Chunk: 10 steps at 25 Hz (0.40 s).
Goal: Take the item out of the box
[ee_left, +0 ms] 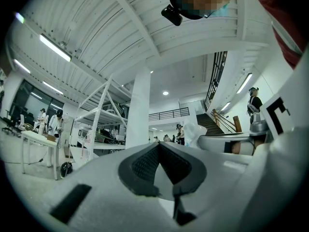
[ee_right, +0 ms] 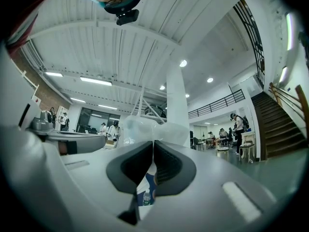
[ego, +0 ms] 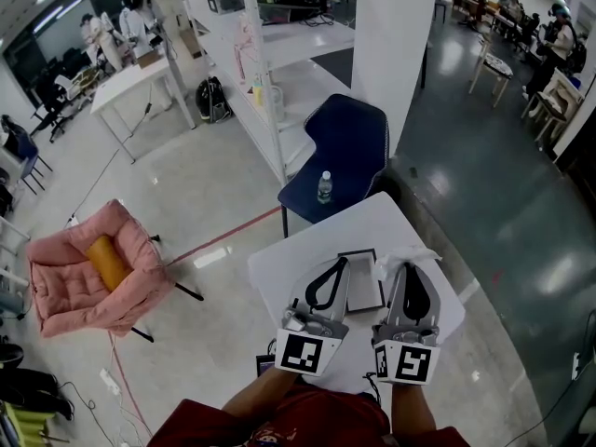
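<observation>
The box (ego: 361, 282) lies on the white table (ego: 279, 273) between the two grippers. Left gripper (ego: 340, 261), just left of the box: jaws pressed together, nothing in them. Right gripper (ego: 410, 266), just right of the box: jaws closed, pinching a crumpled clear plastic bag (ego: 424, 252), which sits outside the box beside its far right corner.

The box (ego: 361, 282) lies between the left gripper (ego: 339, 262) and the right gripper (ego: 409, 267), which partly cover its edges; I cannot make out what it holds; the bag (ego: 411, 252) has its lower part behind the right gripper's closed tips, so whether they pinch it I cannot tell; my forearms (ego: 250, 394) run off the bottom edge; the bottle (ego: 323, 186) label is too small to read.
</observation>
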{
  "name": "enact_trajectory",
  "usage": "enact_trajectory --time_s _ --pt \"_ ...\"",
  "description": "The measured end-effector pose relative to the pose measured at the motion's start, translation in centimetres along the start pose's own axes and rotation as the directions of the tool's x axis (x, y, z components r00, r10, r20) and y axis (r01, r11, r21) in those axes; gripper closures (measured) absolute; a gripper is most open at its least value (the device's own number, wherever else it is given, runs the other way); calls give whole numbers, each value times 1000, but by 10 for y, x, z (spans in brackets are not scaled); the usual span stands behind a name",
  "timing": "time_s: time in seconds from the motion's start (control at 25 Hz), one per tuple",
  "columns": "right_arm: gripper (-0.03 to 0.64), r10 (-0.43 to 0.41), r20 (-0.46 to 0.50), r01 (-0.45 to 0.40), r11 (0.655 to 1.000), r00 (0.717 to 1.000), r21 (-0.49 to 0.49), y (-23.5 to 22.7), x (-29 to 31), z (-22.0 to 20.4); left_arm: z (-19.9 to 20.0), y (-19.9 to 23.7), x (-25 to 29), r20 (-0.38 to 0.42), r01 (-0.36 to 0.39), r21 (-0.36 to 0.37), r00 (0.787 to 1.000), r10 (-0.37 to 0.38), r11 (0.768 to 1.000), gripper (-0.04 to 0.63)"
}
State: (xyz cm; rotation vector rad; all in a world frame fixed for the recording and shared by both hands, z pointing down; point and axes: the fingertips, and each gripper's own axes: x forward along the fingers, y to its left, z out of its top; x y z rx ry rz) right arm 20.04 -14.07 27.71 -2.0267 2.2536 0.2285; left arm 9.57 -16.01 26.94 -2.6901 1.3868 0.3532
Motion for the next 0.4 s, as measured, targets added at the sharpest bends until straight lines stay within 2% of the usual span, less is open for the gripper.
enact_trajectory --time_s 0.4 --pt "607 -6 -4 6 1000 1000 0 -6 0 -4 -2 -3 -1 1 -9 2 1000 9 1000 594"
